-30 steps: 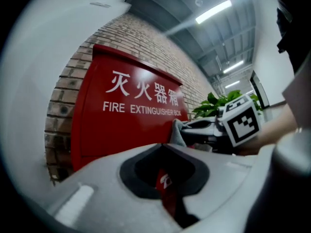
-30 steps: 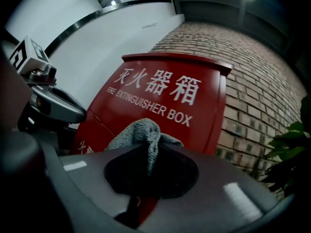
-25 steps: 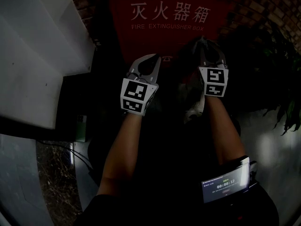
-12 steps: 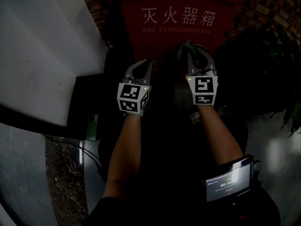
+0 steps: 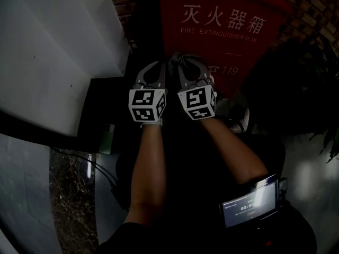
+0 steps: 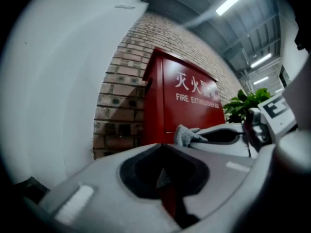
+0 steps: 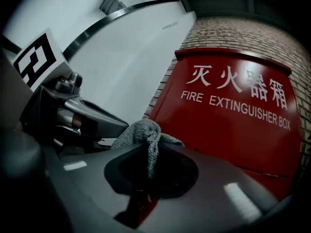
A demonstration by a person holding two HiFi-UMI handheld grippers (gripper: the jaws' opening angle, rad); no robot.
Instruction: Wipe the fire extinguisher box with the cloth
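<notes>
The red fire extinguisher box [image 5: 228, 41] stands against a brick wall, with white lettering on its front [image 7: 233, 125]. My right gripper [image 5: 180, 59] is shut on a grey cloth [image 7: 144, 130], which bunches out past the jaw tips close to the box's lower left front. The left gripper [image 5: 157, 65] sits right beside it on the left, its jaws closed together with nothing between them [image 6: 160, 147]. In the left gripper view the cloth [image 6: 187, 135] pokes out of the right gripper in front of the box [image 6: 189, 106].
A white wall panel [image 5: 53, 46] fills the left. Below it are a dark low box [image 5: 100, 110] and cables [image 5: 90, 168] on the floor. A leafy plant [image 5: 318, 78] stands right of the box. A small screen device [image 5: 249, 205] hangs at my waist.
The right gripper has carried the cloth leftward across the box front and now sits next to the left gripper. The left gripper shifted only slightly.
</notes>
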